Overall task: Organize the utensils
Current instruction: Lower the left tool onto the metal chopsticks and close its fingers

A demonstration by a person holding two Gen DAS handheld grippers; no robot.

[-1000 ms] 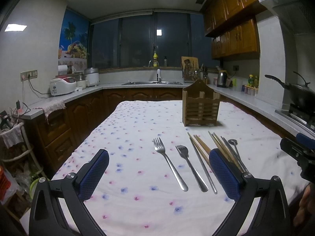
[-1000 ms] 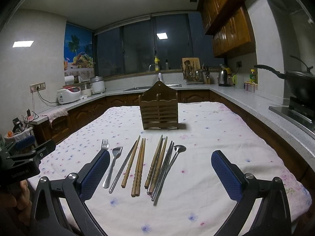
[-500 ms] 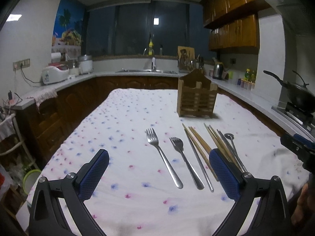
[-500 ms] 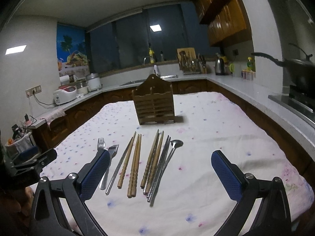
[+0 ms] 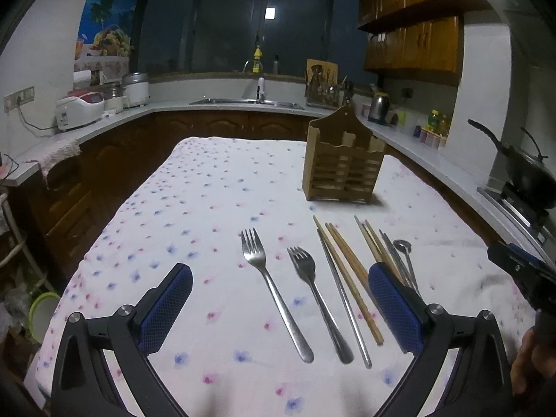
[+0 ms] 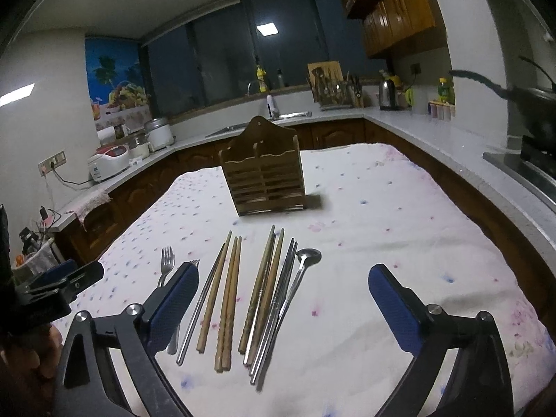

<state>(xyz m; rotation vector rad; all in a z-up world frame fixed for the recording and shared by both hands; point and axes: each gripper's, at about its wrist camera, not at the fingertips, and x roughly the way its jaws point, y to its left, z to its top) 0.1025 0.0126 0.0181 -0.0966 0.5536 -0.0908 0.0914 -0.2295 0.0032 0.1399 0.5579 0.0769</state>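
Low over the near end of the tabletop (image 5: 194, 187), the left gripper (image 5: 279, 307) hangs with its blue-padded fingers (image 5: 165, 307) spread wide and nothing between them. Framed in that gap lie two metal forks, a longer fork (image 5: 271, 290) on the left and a shorter fork (image 5: 318, 300) just beside it, tines pointing away. To their right a metal chopstick (image 5: 342, 299) and wooden chopsticks (image 5: 351, 278) run alongside, partly passing behind the right-hand pad.

Likewise the right gripper (image 6: 281, 307) is held open and empty above the same cloth. Its left pad (image 6: 172, 307) covers part of the forks; between its fingers lie a left group of wooden chopsticks (image 6: 227, 299), a second wooden group (image 6: 264, 288), thin metal sticks and a long-handled metal spoon (image 6: 295, 285), all roughly parallel and touching or nearly so.

Beyond the row, well apart from both grippers, a slatted wooden utensil holder (image 6: 264, 177) stands upright on the flowered cloth, with nothing visible sticking out of its compartments. Around the tabletop runs a kitchen counter (image 5: 104, 118) with a rice cooker (image 5: 80, 109).
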